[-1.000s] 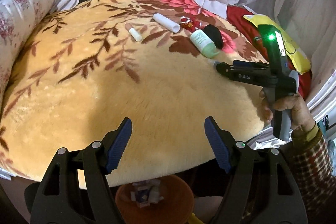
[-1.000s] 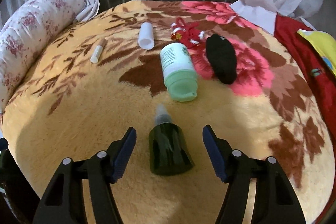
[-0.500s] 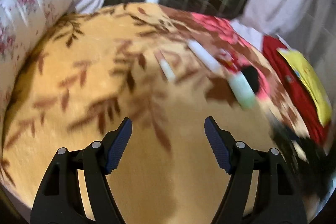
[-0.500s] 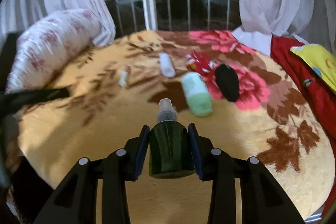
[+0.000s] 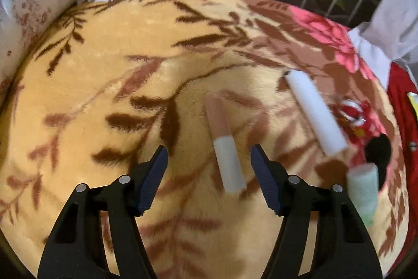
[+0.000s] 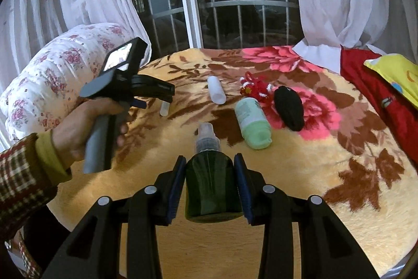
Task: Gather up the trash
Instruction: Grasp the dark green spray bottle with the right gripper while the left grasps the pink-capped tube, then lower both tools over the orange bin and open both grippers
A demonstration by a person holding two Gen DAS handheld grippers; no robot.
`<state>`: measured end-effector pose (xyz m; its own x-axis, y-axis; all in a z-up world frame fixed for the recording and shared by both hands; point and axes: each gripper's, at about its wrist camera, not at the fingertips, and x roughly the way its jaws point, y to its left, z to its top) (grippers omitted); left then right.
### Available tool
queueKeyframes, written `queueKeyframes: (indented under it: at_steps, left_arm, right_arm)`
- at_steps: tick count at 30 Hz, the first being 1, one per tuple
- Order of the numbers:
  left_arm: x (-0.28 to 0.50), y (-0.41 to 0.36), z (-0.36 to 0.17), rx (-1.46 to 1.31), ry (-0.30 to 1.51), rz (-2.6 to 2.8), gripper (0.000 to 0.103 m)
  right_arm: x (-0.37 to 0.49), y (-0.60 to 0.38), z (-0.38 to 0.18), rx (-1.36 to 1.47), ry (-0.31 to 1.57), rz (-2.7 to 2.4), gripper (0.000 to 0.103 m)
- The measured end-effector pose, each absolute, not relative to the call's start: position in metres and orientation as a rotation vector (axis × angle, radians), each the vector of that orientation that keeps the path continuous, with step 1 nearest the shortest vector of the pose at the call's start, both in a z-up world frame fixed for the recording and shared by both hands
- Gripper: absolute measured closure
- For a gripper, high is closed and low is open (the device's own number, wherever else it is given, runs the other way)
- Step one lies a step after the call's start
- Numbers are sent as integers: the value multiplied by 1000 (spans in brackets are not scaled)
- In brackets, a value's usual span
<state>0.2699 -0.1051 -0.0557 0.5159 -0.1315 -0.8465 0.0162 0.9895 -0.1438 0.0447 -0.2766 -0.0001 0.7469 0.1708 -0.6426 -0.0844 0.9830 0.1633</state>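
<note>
Jaws of right gripper (image 6: 210, 187) clamp dark green spray bottle (image 6: 212, 187); left gripper (image 5: 209, 181) jaws apart around small tube (image 5: 224, 145).

Your work surface is a bed under a plush tan blanket (image 6: 300, 169) patterned with brown leaves and pink flowers. Lying on it you have a thin pink-and-white tube (image 5: 224, 145), a white cylinder (image 5: 314, 111) beside it, a mint-green bottle (image 6: 252, 119) on its side, a black cloth bundle (image 6: 288, 107) just right of that bottle, and a red-and-white trinket (image 6: 254, 89) (too small for you to make out) behind them. A floral bolster (image 6: 54, 80) lines the left edge; a red cloth (image 6: 378, 101) and yellow cushion (image 6: 394, 72) sit at the right.
</note>
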Motion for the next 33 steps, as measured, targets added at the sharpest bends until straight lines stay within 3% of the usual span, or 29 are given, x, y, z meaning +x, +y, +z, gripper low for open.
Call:
queueKeyframes:
  at_steps: [3,4,5,33]
  left_arm:
    - [275,-106,-65,-100,1025,-74,58]
    - [273,-105,-65,-91,1002,-87,76]
    - [271,-105,-64,-86,997,-112,85]
    - [75,-22,-18,-35,886,-288,85]
  right_arm:
    - [45,-279,-2,131,716,137,65]
    - [44,-279,-1,132,714,136,65]
    - [44,-279,-1,134,712,137,65]
    - [-7,-220,25,92,704,249,65]
